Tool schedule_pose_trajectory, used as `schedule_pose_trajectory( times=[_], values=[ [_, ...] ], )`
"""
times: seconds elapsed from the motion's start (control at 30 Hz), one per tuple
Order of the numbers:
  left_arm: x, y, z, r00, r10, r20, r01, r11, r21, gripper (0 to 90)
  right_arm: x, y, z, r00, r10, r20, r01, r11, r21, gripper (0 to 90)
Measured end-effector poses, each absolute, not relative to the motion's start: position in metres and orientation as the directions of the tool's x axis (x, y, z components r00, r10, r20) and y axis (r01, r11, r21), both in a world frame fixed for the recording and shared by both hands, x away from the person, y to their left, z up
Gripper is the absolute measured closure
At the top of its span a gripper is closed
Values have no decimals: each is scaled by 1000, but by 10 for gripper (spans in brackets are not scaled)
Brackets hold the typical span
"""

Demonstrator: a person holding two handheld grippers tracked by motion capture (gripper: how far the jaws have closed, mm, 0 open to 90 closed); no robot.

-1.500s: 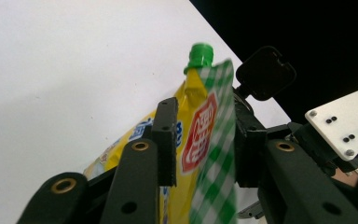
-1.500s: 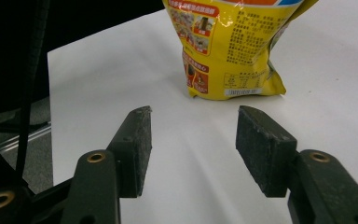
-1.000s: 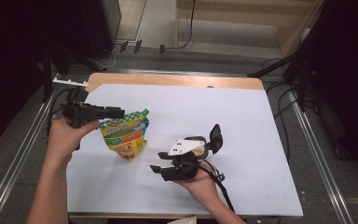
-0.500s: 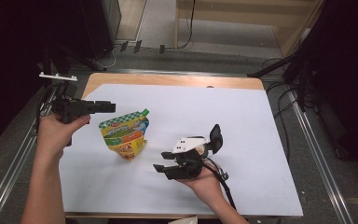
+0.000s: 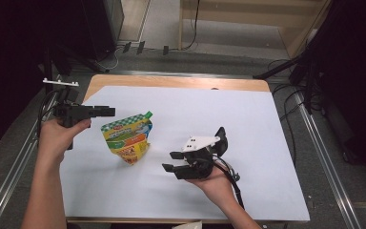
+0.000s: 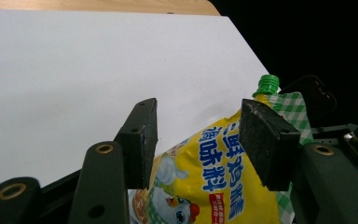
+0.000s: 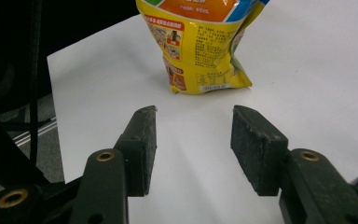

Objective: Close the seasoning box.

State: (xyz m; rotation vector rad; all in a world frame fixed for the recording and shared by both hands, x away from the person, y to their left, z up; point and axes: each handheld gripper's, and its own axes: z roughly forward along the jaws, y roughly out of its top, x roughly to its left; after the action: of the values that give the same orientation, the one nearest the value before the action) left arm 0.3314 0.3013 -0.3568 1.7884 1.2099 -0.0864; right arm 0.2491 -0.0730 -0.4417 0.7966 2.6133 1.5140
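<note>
Lying untouched mid-sheet: yellow seasoning pouch [image 5: 126, 138], green cap [image 6: 266, 85] on. Left gripper [image 5: 106, 111] held above pouch's left, jaws parted, empty. Right gripper [image 5: 171, 162] low beside pouch, jaws apart, empty. Judgement: no grasp made yet.

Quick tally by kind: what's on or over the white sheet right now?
Spouted seasoning pouch: 1
Handheld tool: 2, left tool and right tool, both open and holding nothing
Total: 3
</note>
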Motion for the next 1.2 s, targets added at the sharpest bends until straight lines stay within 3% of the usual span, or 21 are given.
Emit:
schedule_pose_trajectory(
  times=[0.67, 1.2],
  values=[
    [338, 295, -380, 491, 727, -479, 760, -88, 644, 479, 260, -122, -402, -839, 492, 231, 437, 357, 826, 658],
    [338, 290, -382, 506, 721, -474, 758, -108, 644, 464, 268, -166, -383, -806, 537, 251, 467, 315, 826, 875]
  ],
)
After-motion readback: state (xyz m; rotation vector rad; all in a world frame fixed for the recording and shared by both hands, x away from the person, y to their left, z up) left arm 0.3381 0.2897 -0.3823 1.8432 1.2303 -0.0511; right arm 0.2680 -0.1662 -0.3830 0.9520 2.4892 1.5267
